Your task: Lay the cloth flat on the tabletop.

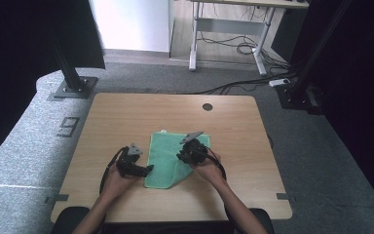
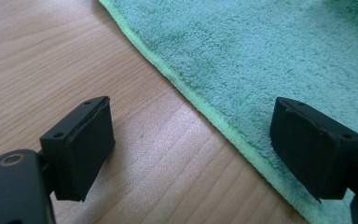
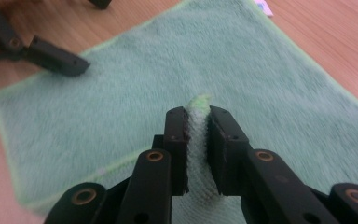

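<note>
A soft green towel (image 1: 168, 158) is lying on the wooden table (image 1: 126, 117), near the person's edge. The right gripper (image 3: 197, 123) is pinching a fold of the towel between its jaws, lifting the corner at about 4 o'clock. The left gripper (image 2: 191, 144) is sitting with its jaws spread wide, one over bare wood and one over the towel's edge at about 8 o'clock. The towel looks light, floppy and fluffy, so it will probably bend and droop. The thick stitched edge or a corner seems the best place to grab.
</note>
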Available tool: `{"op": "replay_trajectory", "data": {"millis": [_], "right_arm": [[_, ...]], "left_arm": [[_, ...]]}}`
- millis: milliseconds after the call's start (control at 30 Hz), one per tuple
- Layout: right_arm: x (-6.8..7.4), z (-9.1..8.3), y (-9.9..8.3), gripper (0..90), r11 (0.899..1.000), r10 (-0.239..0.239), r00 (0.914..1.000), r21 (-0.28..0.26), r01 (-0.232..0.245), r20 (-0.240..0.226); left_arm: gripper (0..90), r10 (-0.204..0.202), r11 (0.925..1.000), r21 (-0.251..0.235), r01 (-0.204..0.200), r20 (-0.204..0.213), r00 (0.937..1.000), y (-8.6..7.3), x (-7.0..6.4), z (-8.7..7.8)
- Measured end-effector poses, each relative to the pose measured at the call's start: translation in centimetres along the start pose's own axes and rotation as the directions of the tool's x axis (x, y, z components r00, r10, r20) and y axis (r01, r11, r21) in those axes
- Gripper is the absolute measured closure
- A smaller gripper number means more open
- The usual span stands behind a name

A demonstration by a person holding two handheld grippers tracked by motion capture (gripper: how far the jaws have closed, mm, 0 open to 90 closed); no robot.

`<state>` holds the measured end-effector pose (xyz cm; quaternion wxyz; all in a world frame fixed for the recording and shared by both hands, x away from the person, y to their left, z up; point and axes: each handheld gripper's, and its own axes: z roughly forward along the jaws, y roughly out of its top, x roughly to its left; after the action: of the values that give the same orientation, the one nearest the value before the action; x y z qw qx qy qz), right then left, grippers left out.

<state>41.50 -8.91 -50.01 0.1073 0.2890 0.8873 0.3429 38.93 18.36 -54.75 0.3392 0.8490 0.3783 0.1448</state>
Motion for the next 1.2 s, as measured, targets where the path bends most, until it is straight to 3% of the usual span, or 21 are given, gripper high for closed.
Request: {"op": "replay_trajectory", "data": {"millis": [400, 667, 833, 967, 1133, 1200], "right_arm": [[-0.3, -4.5, -4.7, 71.4, 0.999, 0.047, 0.9988, -0.016, -0.047, 0.016], [-0.4, -7.8, -8.7, 55.5, 0.992, 0.122, 0.9917, -0.026, -0.121, 0.041], [-0.9, -9.8, -9.5, 48.3, 0.986, 0.159, 0.9839, -0.055, -0.154, 0.082], [-1.7, -9.6, -9.1, 44.5, 0.980, 0.191, 0.9779, -0.081, -0.184, 0.085], [-2.2, -7.1, -8.5, 40.7, 0.976, 0.212, 0.9754, -0.062, -0.209, 0.060], [-2.0, -6.1, -8.6, 39.4, 0.978, 0.209, 0.9761, -0.041, -0.207, 0.060]], "left_arm": [[13.9, -0.004, 1.0000, -0.002, 0.004, -0.001, 1.0000, 0.0, 0.0, 0.0], [13.9, -0.005, 1.0000, -0.003, 0.005, -0.002, 1.0000, 0.0, 0.0, 0.0], [13.9, -0.004, 1.0000, -0.002, 0.004, 0.000, 1.0000, 0.0, 0.0, 0.0], [14.1, -0.011, 0.9999, 0.011, 0.011, 0.000, 0.9999, 0.1, -0.1, -0.1], [14.1, 0.011, 0.9999, 0.009, -0.011, 0.006, 0.9999, 0.4, -1.0, -1.0], [14.1, 0.019, 0.9998, -0.002, -0.019, 0.027, 0.9995, 0.3, -1.4, -1.6]]}}
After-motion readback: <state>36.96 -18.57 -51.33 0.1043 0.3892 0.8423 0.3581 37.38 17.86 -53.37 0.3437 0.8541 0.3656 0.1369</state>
